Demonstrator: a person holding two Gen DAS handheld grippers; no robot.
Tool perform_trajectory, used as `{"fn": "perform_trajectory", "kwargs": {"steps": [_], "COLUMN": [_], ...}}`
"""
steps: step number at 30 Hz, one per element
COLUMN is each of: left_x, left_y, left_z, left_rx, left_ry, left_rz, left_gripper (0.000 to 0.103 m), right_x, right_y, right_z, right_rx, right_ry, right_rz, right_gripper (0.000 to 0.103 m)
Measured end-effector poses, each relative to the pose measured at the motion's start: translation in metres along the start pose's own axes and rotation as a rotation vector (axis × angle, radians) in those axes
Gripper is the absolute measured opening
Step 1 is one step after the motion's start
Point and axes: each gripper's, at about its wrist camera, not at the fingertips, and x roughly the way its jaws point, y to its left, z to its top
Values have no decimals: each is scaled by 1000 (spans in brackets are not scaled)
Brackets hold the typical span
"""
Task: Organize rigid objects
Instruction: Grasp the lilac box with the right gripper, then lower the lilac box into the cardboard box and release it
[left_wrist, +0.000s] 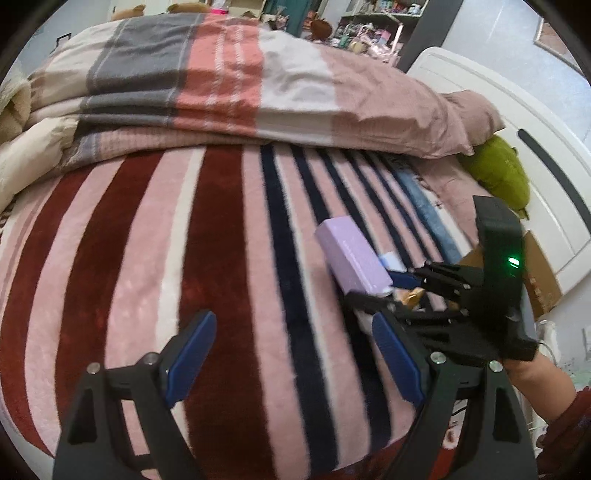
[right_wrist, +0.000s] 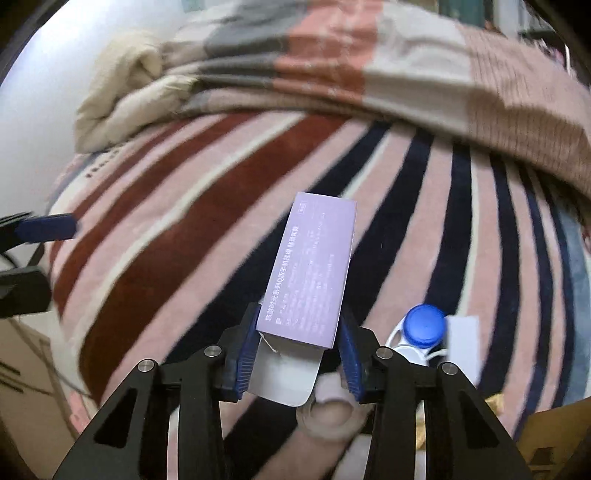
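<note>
Pinching the near end of a purple cardboard box (right_wrist: 310, 269), the right gripper (right_wrist: 301, 350) has one blue pad on each long side, and the white end flap hangs open just behind the pads. No earlier picture is given, so only the grip itself can be told: the pads press the box. The box is long and flat-sided, and its long way runs straight out from the gripper, away toward the far folded quilt (left_wrist: 221, 74). It sits over the soft striped blanket (left_wrist: 129, 240) on the bed, at the right part of it. The left gripper (left_wrist: 291, 358) is spread wide with nothing in it, and the box lies ahead of it and to its right, so the right hand is the nearer one. A little bottle with a round blue cap (right_wrist: 424, 326) lies just right of the right gripper. The box looks stiff and light; the blanket looks fuzzy.
</note>
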Motion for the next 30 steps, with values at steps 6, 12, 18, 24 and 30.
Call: {"fn": "perform_trajectory", "kwargs": {"steps": [6, 12, 18, 24, 30], "left_x": [-10, -7, -2, 23, 65], "left_y": [-44, -92, -156, -226, -286], "left_z": [22, 44, 66, 81, 83], "left_rx": [26, 61, 115, 188, 242], "left_ry": [-30, -23, -7, 44, 152], "left_rz": [-140, -254, -385, -435, -454], "left_gripper": [84, 68, 46, 45, 45], "right_x": [-65, -124, -173, -215, -239], "right_y": [12, 13, -20, -73, -127], "right_z": [5, 6, -6, -28, -60], "right_rx": [-57, -85, -52, 51, 167], "right_ry": [-25, -63, -110, -146, -129], "right_rz": [147, 213, 188, 145, 99], "right_gripper": [36, 36, 36, 36, 36]}}
